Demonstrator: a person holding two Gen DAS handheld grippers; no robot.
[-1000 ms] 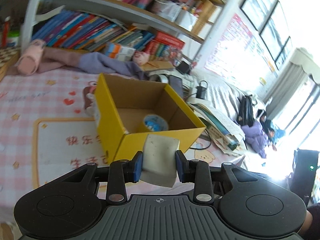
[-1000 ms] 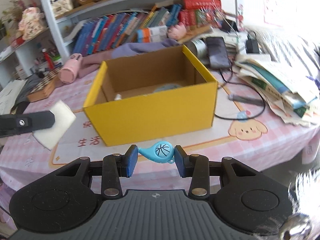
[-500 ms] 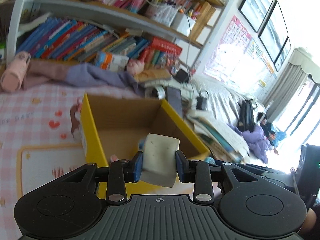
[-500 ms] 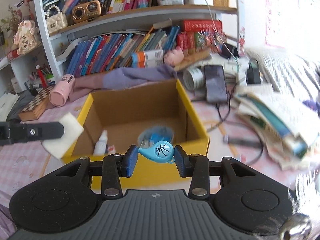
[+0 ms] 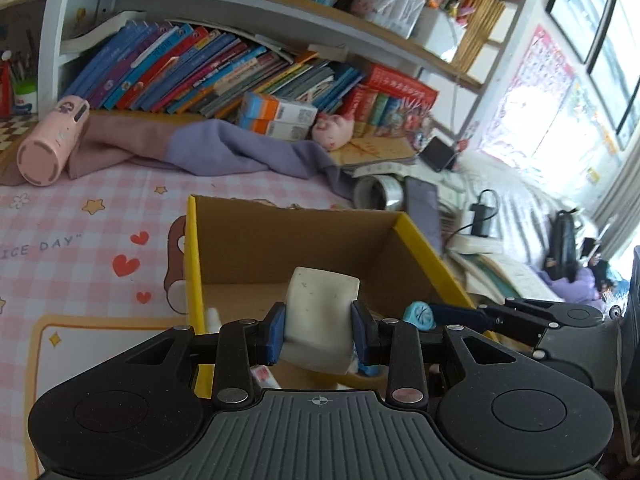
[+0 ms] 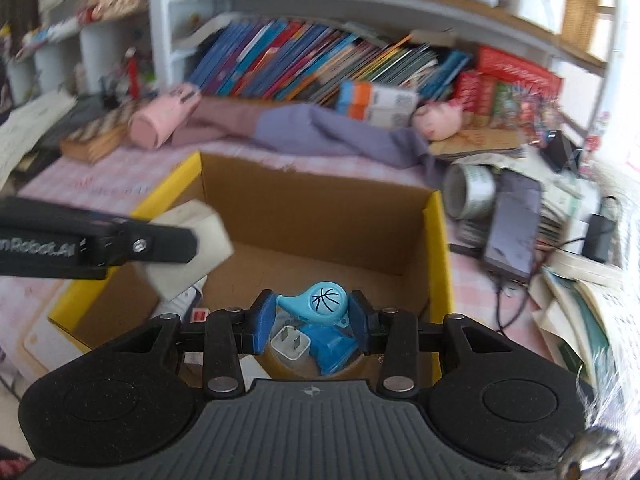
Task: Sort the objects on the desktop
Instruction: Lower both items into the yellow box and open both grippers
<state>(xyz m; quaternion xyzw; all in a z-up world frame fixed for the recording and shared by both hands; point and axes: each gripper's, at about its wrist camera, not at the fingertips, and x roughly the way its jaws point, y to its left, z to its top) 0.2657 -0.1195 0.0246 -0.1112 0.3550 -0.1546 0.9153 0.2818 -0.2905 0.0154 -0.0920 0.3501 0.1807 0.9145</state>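
left wrist view: fingers pinch white eraser over yellow box.

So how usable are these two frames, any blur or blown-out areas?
Left wrist view: mostly sharp, with the white block in the left tongs crisp, but the window at right is blown out and fisheye bends the shelves. Right wrist view: motion blur smears the books and the yellow box; the blue whistle stays sharp.

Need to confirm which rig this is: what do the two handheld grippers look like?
Both match: left gripper and right gripper have a ribbed grey body, black linkage arms with silver rivets, two round black discs and blue pads. The left one's side bears white lettering. No cables or sleeves show.
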